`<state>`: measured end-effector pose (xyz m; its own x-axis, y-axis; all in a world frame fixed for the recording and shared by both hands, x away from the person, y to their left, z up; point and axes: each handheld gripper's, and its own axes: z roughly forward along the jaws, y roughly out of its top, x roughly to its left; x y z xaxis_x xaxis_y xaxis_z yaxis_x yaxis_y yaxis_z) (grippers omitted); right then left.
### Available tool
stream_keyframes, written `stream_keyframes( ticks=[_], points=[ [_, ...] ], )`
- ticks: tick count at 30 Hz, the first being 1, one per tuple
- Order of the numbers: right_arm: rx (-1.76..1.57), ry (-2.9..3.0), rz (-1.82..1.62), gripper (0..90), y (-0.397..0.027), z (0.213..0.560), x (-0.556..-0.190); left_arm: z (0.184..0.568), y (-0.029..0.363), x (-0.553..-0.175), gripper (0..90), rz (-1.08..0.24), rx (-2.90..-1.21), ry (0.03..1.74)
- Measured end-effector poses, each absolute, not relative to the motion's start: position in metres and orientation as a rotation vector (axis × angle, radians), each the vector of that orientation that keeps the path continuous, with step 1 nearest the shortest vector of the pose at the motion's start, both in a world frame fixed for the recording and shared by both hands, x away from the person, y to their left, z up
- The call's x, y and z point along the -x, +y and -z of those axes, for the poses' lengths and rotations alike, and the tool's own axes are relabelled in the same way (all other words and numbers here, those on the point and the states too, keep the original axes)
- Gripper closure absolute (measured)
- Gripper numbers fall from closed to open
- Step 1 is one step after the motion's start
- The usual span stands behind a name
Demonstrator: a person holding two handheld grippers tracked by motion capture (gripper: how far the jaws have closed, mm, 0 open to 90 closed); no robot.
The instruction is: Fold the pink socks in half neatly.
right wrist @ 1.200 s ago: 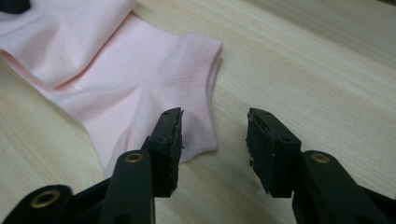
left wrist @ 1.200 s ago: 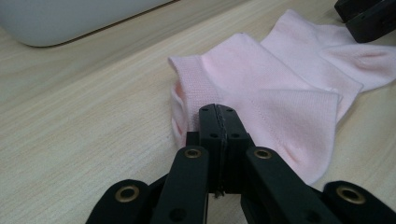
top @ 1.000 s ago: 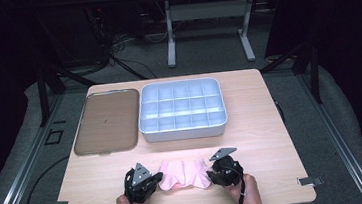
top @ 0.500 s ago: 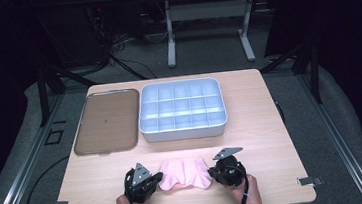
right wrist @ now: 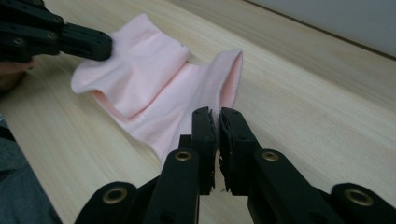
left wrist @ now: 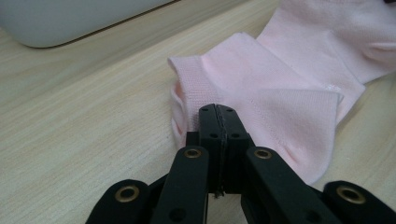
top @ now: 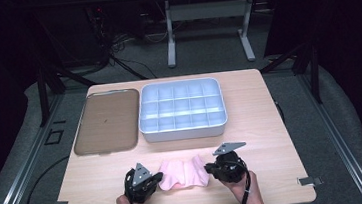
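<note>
A pink sock [top: 183,174] lies crumpled flat on the wooden table near its front edge, between my two grippers. My left gripper [top: 157,180] is at the sock's left end. In the left gripper view its jaws [left wrist: 218,112] are pressed together on the ribbed cuff of the sock [left wrist: 280,93]. My right gripper [top: 209,169] is at the sock's right end. In the right gripper view it [right wrist: 214,116] is shut on the near edge of the sock [right wrist: 140,70], and the left gripper [right wrist: 100,46] pinches the far corner.
A grey tray with several compartments [top: 184,132] stands behind the sock at the table's middle. To its left lies a flat brown tray [top: 103,122]. Bare wood [top: 263,139] lies to the right of the grey tray. The table's front edge is just below both hands.
The right gripper has turned slightly and settled against the sock's right edge. The left gripper and the sock have kept their places.
</note>
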<state>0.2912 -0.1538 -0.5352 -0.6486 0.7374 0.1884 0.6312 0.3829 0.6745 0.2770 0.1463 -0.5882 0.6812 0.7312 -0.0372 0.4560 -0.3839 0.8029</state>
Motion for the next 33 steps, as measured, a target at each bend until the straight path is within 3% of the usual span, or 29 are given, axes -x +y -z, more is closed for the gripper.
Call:
stream_keyframes(
  ticks=[13, 33],
  points=[
    [-1.139, 2.539, -1.161, 84.7, -0.128, 0.512, -0.298, 0.588, 0.146, -0.277, 89.7, -0.410, -2.043, 0.911],
    [-1.012, 2.620, -1.142, 84.7, -0.073, 0.504, -0.312, 0.588, 0.146, -0.277, 89.7, -0.405, -2.047, 0.909]
  ],
)
